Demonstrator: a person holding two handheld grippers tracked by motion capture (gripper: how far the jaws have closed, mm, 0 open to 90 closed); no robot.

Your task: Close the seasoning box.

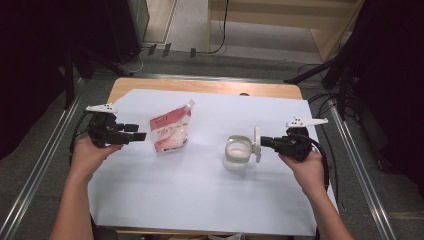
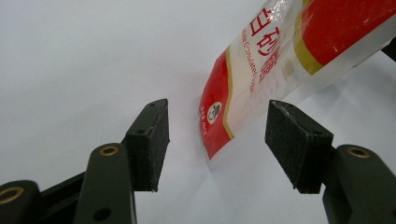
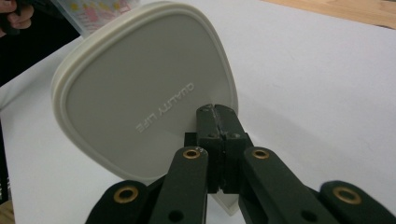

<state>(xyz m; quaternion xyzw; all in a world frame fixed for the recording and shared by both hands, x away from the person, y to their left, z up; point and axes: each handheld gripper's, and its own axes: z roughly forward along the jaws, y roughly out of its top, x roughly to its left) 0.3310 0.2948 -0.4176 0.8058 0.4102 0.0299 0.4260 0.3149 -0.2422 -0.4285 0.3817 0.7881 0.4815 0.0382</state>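
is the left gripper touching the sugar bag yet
Apart. The left gripper view shows the left gripper open, with white paper visible between each pad and the sugar bag.

Light falls evenly from above onto the white sheet (image 1: 200, 195), which reads bright, nearly washed out, while the room's left and right margins in the high view sink into black. Shadows there are faint and soft, a pale smudge under the sugar pouch (image 1: 171, 133) and the glass container (image 1: 237, 154). The high view is coarse and slightly soft. In the left gripper view the near pads are sharp, and the pouch's film (image 2: 299, 51) carries small glints. In the right gripper view the lid (image 3: 144, 93) looks grey in its own shade, its far rim blurred.
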